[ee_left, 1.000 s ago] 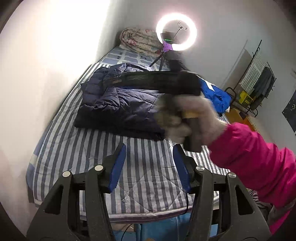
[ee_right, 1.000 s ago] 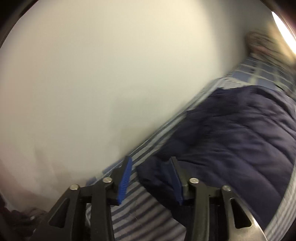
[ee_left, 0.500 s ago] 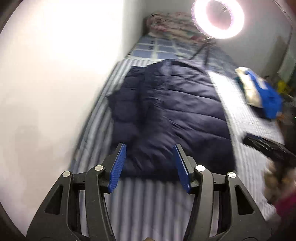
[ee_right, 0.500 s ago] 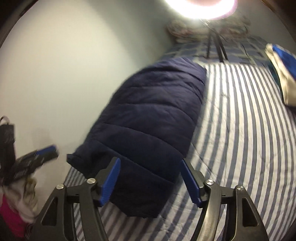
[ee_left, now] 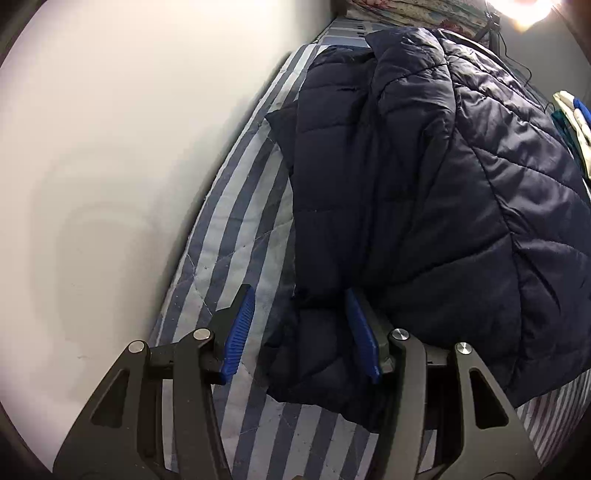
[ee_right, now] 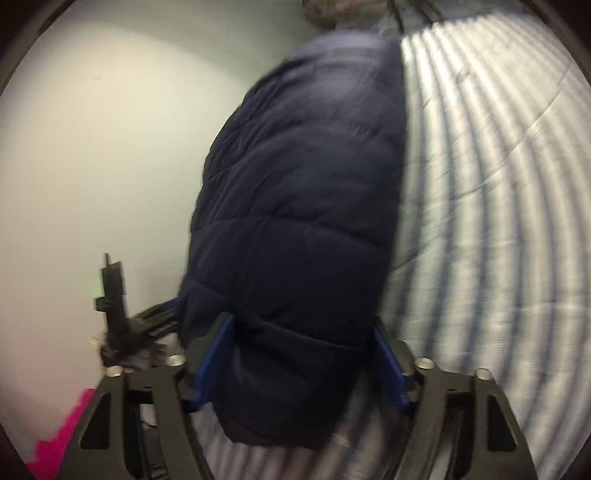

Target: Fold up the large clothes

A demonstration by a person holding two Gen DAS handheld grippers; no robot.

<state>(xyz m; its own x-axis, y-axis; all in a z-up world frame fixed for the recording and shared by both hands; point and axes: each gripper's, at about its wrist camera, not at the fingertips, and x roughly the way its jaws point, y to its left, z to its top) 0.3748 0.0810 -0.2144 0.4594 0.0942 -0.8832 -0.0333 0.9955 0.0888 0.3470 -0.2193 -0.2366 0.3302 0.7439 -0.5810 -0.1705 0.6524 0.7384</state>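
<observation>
Grippers both at near hem of navy puffer jacket point(ee_left: 424, 177), placed for next fold: left gripper point(ee_left: 301, 332) spread, hem corner between; right gripper point(ee_right: 299, 365) closing around bulky edge; jacket half-folded on striped bed point(ee_left: 236, 229) beside left wall point(ee_left: 110, 147)

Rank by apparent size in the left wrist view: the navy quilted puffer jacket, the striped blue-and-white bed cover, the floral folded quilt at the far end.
1. Navy quilted puffer jacket, though nearness inflates it.
2. Striped blue-and-white bed cover, largely hidden.
3. Floral folded quilt, far away.
</observation>
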